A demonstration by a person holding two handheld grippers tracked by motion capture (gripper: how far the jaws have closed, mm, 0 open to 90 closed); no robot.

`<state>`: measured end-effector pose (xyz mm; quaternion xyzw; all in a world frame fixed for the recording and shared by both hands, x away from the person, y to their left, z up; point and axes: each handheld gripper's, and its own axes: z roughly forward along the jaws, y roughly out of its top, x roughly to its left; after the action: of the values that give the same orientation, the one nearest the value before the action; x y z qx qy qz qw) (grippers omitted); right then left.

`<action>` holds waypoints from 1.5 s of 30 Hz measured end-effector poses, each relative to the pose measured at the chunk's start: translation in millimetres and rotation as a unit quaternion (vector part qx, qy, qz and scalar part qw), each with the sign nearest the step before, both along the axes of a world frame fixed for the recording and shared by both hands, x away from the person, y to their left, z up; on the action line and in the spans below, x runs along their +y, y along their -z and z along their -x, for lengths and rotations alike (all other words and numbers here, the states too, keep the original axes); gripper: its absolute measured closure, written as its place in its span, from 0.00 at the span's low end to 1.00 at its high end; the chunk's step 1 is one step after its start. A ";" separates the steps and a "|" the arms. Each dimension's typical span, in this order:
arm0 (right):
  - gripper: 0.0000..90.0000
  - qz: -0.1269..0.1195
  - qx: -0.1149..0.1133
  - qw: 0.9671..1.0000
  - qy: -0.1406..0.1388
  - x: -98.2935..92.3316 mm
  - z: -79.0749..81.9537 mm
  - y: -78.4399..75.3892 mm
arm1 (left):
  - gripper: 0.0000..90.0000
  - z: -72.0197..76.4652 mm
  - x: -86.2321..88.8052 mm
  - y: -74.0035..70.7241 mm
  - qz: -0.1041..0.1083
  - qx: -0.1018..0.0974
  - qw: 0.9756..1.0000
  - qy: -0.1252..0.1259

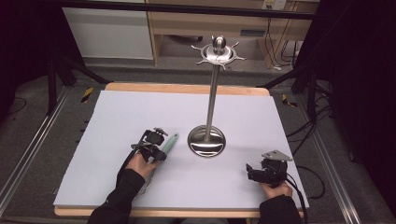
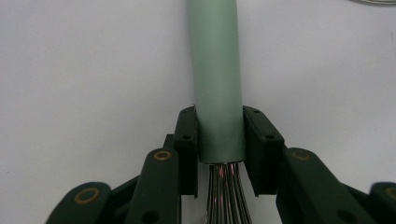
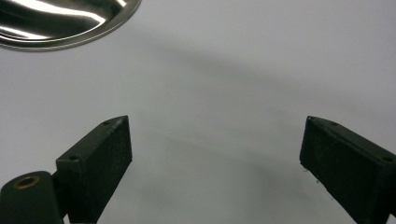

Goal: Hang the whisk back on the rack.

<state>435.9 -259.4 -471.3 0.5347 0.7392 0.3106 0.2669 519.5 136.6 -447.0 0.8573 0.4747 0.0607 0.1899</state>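
Note:
A whisk with a pale green handle (image 1: 171, 142) lies on the white sheet, left of the middle. My left gripper (image 1: 156, 151) is shut on it. In the left gripper view the two black pads (image 2: 187, 135) press the sides of the handle (image 2: 217, 79) at its lower end, just above the steel wires (image 2: 224, 196). My right gripper (image 1: 252, 173) rests near the front right of the sheet. Its jaws stand wide open (image 3: 215, 154) over bare sheet, with nothing between them.
A steel rack stands mid-table: a round dished base (image 1: 206, 141), a tall pole and a hooked crown (image 1: 218, 51) on top. The base rim (image 3: 60, 21) lies ahead of my right gripper. The white sheet (image 1: 140, 107) covers a wooden table with a shelf unit behind.

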 end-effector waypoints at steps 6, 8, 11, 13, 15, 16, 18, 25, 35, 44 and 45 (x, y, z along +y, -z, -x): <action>0.11 -0.003 -0.001 1.000 0.003 0.1 0.3 -0.2 | 0.76 5.6 3.3 -11.2 0.016 -0.021 1.000 0.007; 0.11 -0.002 0.000 1.000 0.003 0.1 0.3 -0.2 | 0.76 8.2 4.9 -16.3 0.021 -0.030 0.999 0.010; 0.11 -0.002 0.000 1.000 0.004 0.0 0.4 -0.3 | 0.76 13.6 6.9 -23.0 0.030 -0.047 0.998 0.009; 0.11 -0.005 0.001 1.000 0.006 0.5 0.7 -0.3 | 0.76 15.3 7.8 -24.9 0.033 -0.050 0.998 0.009; 0.11 -0.004 0.001 1.000 0.005 0.3 0.7 -0.4 | 0.76 18.8 10.2 -28.0 0.039 -0.060 0.997 0.009; 0.11 -0.004 0.001 1.000 0.005 0.3 0.7 -0.4 | 0.76 22.2 13.3 -30.1 0.048 -0.068 0.997 0.009; 0.11 -0.005 0.001 1.000 0.005 0.3 0.8 -0.5 | 0.76 25.6 16.4 -31.7 0.056 -0.077 0.995 0.006; 0.11 -0.001 -0.002 1.000 0.003 -0.6 0.1 -0.4 | 0.76 35.3 25.1 -38.3 0.075 -0.099 0.992 0.013; 0.11 -0.001 -0.002 1.000 0.004 -0.2 0.3 -0.4 | 0.76 52.5 37.0 -48.3 0.104 -0.143 0.984 0.025; 0.11 -0.003 -0.001 1.000 0.009 0.8 0.7 -0.3 | 0.76 65.3 48.4 -53.9 0.128 -0.180 0.975 0.025; 0.11 -0.001 -0.003 1.000 0.006 0.3 0.7 -0.6 | 0.76 67.2 50.6 -56.2 0.137 -0.187 0.973 0.022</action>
<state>435.2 -259.1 -470.8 0.5387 0.7348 0.3114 0.2701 452.3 187.2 -390.8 0.8068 0.4156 0.1505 0.3920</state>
